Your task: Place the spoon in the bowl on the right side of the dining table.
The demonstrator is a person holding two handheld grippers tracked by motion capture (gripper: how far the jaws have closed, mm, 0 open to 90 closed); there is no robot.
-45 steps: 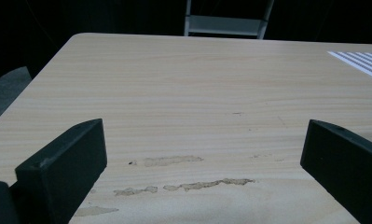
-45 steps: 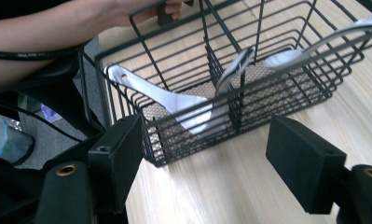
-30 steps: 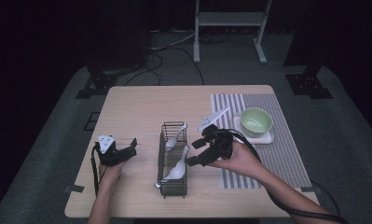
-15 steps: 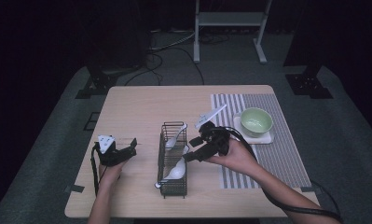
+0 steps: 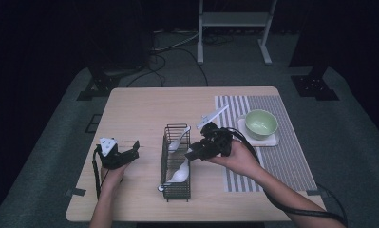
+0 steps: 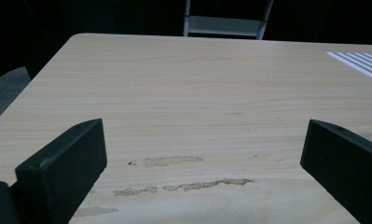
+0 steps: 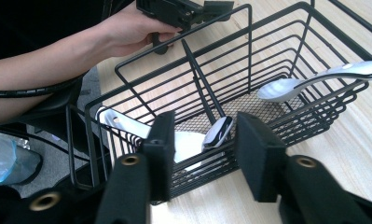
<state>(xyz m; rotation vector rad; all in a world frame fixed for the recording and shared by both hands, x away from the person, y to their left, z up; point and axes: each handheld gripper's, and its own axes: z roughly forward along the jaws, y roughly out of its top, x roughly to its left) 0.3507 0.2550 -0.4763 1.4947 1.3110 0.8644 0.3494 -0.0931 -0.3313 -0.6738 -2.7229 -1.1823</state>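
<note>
Closing partway, right hand-held gripper (image 7: pixel 202 154) jaws straddling the black wire basket (image 7: pixel 249 60) wall, pads not pressing, white spoon handle tip (image 7: pixel 218 130) just beyond between them. Second white spoon (image 7: pixel 314 77) farther along inside. Well apart on bare desk (image 6: pixel 183 84), left hand-held gripper (image 6: pixel 202 163) spread wide, holding nothing.

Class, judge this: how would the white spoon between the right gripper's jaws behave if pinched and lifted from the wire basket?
The white spoon looks glossy, so probably slippery and rigid. Its handle juts past the wire basket rim, so it may snag.
</note>
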